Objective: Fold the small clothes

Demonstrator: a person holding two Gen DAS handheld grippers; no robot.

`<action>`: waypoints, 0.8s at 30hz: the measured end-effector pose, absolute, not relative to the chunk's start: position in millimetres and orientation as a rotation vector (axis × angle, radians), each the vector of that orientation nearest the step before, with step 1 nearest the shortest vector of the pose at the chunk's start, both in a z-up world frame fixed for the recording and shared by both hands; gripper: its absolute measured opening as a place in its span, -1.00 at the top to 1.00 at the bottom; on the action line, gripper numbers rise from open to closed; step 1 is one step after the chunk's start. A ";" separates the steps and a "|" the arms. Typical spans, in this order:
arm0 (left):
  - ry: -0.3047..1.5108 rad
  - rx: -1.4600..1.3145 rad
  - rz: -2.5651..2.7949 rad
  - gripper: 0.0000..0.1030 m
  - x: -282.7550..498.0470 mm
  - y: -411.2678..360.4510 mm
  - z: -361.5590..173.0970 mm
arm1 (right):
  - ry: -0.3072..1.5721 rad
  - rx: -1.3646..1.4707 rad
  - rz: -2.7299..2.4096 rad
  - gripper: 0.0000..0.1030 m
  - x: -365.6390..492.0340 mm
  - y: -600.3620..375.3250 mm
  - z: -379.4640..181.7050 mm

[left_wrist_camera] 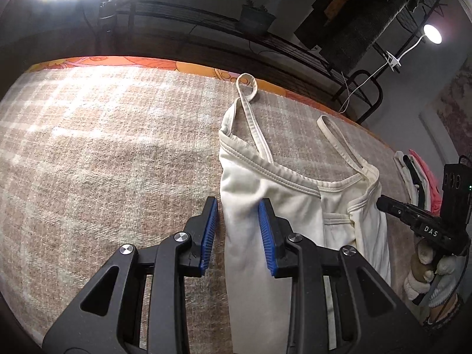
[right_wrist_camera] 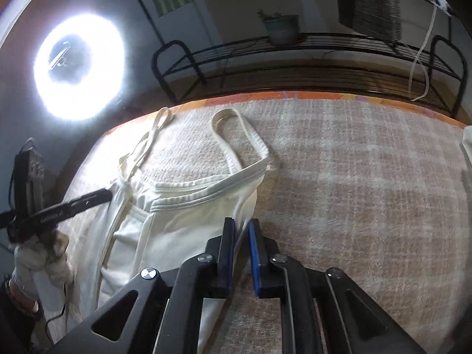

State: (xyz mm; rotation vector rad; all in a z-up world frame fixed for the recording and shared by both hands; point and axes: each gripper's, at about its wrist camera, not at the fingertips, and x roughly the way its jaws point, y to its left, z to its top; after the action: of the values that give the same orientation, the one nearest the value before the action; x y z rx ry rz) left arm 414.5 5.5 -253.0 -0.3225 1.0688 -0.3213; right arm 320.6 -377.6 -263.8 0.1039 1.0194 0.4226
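Note:
A cream camisole top (left_wrist_camera: pixel 265 183) with thin straps lies on the plaid blanket (left_wrist_camera: pixel 103 153), straps toward the far edge. My left gripper (left_wrist_camera: pixel 237 206) is open, its jaws astride the top's left side edge, cloth between them. In the right wrist view the same top (right_wrist_camera: pixel 183 206) lies left of centre. My right gripper (right_wrist_camera: pixel 242 227) is nearly closed on the top's right side edge, with a fold of cloth between the pads. The right gripper also shows in the left wrist view (left_wrist_camera: pixel 383 203), the left one in the right wrist view (right_wrist_camera: pixel 106 195).
A pile of folded clothes (left_wrist_camera: pixel 419 177), white and pink, sits at the blanket's right edge. An orange patterned border (right_wrist_camera: pixel 324 96) marks the far edge. Behind it stand a black wire rack (right_wrist_camera: pixel 295 47), a potted plant (right_wrist_camera: pixel 280 26) and a ring light (right_wrist_camera: pixel 79 65).

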 end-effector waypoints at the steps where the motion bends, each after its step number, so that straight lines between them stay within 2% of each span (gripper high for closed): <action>1: 1.068 -0.323 -0.319 0.45 417.3 5.7 -252.7 | 1.016 0.102 0.420 0.64 320.9 -380.1 -263.4; 2: 1.068 -0.321 -0.316 0.45 420.1 5.8 -252.7 | 1.011 0.102 0.422 0.50 322.2 -381.3 -262.9; 3: 1.068 -0.324 -0.314 0.44 423.2 5.4 -252.8 | 1.007 0.106 0.423 0.23 324.1 -382.3 -262.2; 4: 1.070 -0.330 -0.314 0.44 426.7 4.7 -253.3 | 1.005 0.118 0.427 0.15 325.6 -382.9 -261.5; 6: 1.073 -0.341 -0.318 0.44 433.2 3.6 -254.6 | 1.005 0.144 0.438 0.15 332.7 -383.7 -261.9; 9: 1.070 -0.362 -0.326 0.44 442.6 2.1 -256.3 | 1.008 0.168 0.442 0.25 345.0 -383.2 -265.4; 10: 1.068 -0.369 -0.327 0.44 445.7 1.6 -257.6 | 1.011 0.179 0.446 0.41 347.3 -383.2 -267.4; 11: 1.066 -0.369 -0.328 0.48 445.4 1.1 -256.9 | 1.015 0.194 0.451 0.49 350.6 -383.9 -269.7; 12: 1.066 -0.361 -0.335 0.80 447.5 -0.9 -257.3 | 1.020 0.213 0.459 0.62 353.2 -384.6 -272.3; 13: 1.075 -0.355 -0.345 0.93 449.2 -3.0 -258.6 | 1.020 0.228 0.469 0.78 354.4 -385.2 -274.2; 14: 1.079 -0.351 -0.353 0.94 449.4 -4.1 -259.5 | 1.021 0.239 0.482 0.84 355.3 -384.3 -275.1; 18: 1.042 -0.402 -0.357 0.97 445.6 4.8 -254.2 | 1.009 0.267 0.498 0.94 354.8 -384.0 -275.8; 24: 0.977 -0.437 -0.373 0.97 432.5 15.9 -236.6 | 0.951 0.311 0.515 0.95 348.9 -389.4 -260.2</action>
State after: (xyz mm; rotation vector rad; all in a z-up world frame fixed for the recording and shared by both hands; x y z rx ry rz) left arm 432.5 15.9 -236.6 -0.4369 0.9773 -0.3729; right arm 348.9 -389.4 -260.2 0.3107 0.9513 0.5155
